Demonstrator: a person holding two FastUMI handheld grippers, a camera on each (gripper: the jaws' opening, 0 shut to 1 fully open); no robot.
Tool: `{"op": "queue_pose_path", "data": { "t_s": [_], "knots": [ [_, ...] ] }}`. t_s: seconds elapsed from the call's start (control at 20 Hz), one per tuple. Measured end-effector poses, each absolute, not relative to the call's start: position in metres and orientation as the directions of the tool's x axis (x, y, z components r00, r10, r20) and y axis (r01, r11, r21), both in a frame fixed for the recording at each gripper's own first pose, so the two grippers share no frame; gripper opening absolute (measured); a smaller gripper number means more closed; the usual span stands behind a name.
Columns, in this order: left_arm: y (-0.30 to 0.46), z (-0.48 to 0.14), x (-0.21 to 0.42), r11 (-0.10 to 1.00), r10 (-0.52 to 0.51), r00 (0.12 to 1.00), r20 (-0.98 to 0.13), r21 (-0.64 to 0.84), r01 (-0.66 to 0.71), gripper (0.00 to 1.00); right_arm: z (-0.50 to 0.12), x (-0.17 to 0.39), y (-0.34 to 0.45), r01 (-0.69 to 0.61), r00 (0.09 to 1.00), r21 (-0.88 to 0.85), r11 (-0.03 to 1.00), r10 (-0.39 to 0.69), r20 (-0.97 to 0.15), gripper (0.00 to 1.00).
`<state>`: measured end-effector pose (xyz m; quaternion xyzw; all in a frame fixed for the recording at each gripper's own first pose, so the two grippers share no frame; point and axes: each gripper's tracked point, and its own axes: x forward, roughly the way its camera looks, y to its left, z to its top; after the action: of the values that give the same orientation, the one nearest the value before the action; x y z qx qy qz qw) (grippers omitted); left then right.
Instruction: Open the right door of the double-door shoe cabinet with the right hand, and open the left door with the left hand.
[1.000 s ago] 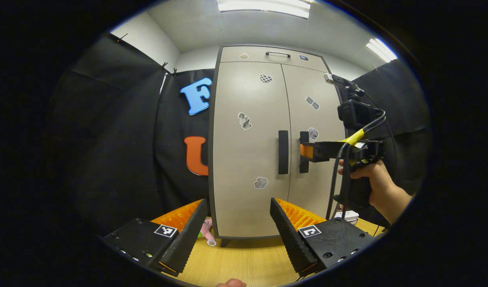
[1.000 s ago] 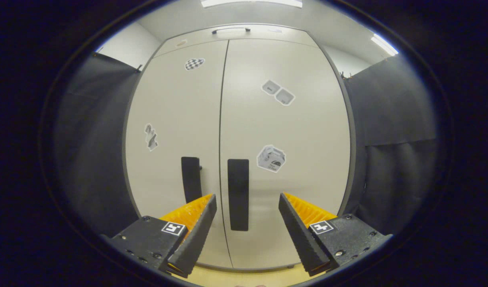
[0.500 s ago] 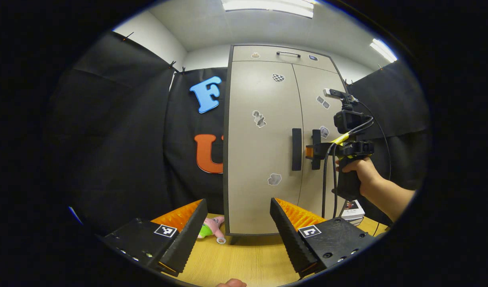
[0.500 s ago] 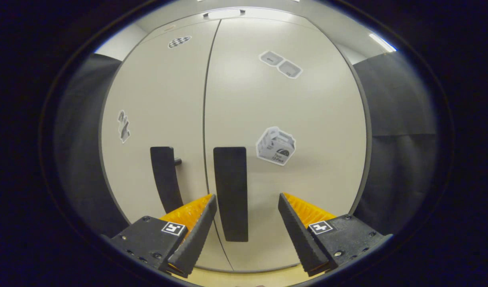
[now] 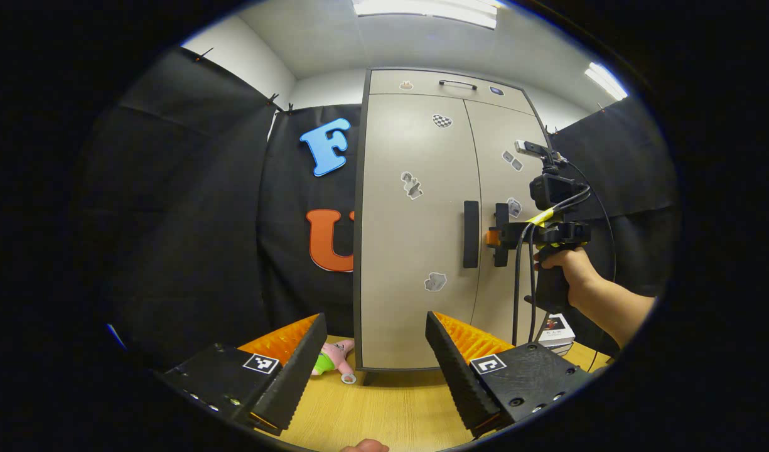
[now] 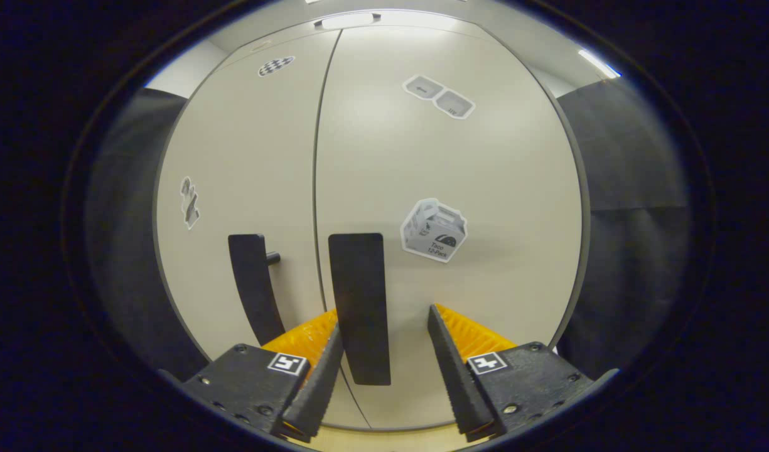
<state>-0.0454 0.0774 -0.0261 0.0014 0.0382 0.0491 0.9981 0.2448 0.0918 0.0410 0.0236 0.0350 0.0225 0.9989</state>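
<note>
Careful: your right hand-held gripper (image 6: 384,370) straddles the right door handle (image 6: 359,307), jaws apart; closing off-centre, you'll slip.

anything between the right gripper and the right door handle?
Nothing visible. In the right gripper view the right gripper has the right door handle between its open jaws, with a gap still on the right side. The left door handle sits clear, off to the side.

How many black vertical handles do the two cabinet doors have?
2. The left door's handle stands beside the centre seam. The right door's handle stands just across the seam, between the right gripper fingers. The small top handle is horizontal.
</note>
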Motion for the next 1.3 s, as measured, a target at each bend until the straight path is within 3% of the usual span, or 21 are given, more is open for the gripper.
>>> {"op": "queue_pose_path", "data": {
  "t_s": [0.05, 0.15, 0.35, 1.3],
  "knots": [
    [0.076, -0.026, -0.046, 0.995, 0.097, 0.992, -0.077, 0.006, -0.097, 0.95, 0.04, 0.244, 0.096, -0.048, 0.996, 0.046, 0.998, 0.051, -0.069, 0.58],
    [0.067, -0.023, -0.05, 0.995, 0.1, 0.992, -0.079, 0.01, -0.099, 0.95, 0.039, 0.244, 0.097, -0.031, 0.998, -0.031, 0.999, 0.029, -0.059, 0.36],
    [0.071, -0.027, -0.05, 0.995, 0.102, 0.991, -0.086, 0.003, -0.102, 0.95, 0.04, 0.241, 0.096, -0.064, 0.996, -0.012, 0.998, 0.063, -0.057, 0.26],
    [0.036, -0.022, -0.063, 0.996, 0.086, 0.994, -0.061, -0.031, -0.088, 0.95, 0.038, 0.094, 0.012, -0.234, 0.97, -0.025, 0.972, 0.232, -0.068, 0.24]
  ]
}}
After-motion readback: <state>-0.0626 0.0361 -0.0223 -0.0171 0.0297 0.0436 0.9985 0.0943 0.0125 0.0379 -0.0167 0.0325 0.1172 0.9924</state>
